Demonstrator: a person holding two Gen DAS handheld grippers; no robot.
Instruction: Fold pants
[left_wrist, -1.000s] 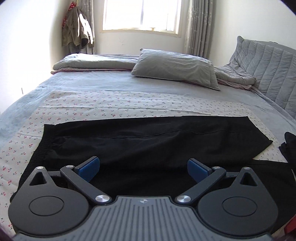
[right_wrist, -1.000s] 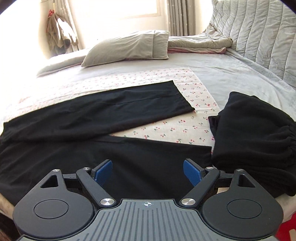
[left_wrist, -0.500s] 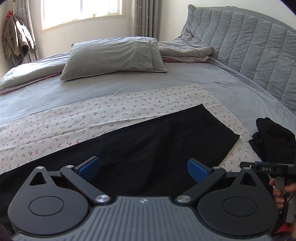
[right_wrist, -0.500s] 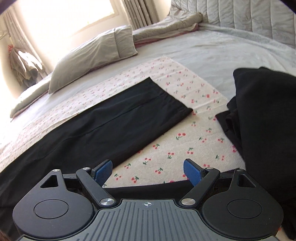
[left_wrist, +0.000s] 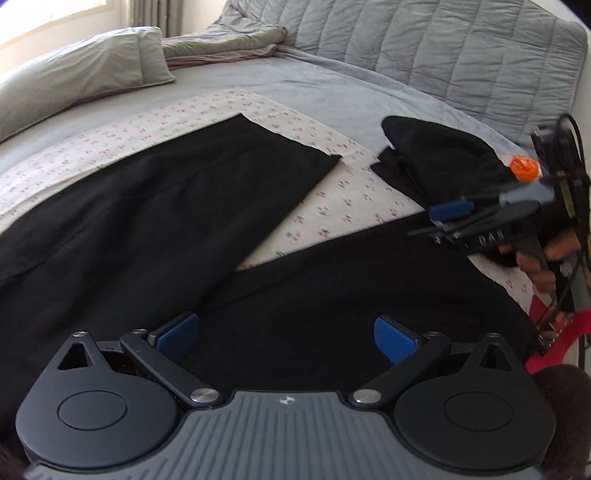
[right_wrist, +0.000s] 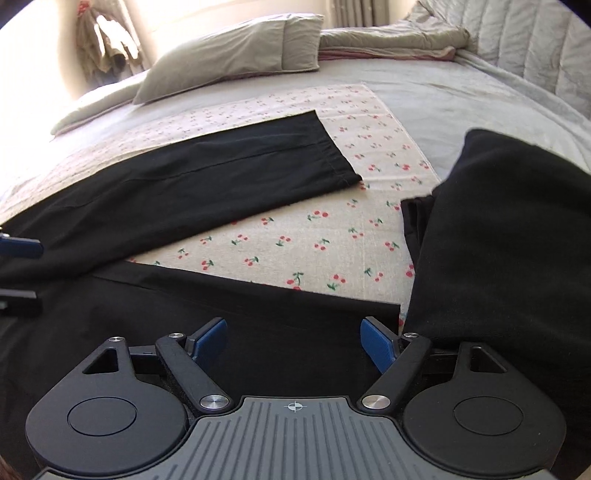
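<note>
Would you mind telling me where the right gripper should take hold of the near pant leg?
Judging by the layout, grip the near pant leg at its hem corner, coming low from the hem side. That edge lies flat and exposed on the cherry cloth, just ahead of the right gripper, whose jaws are open.

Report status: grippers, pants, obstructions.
Left hand-held gripper open, empty. Right hand-held gripper open, empty. Pants flat, legs splayed. Folded black pile beside near leg's hem.
</note>
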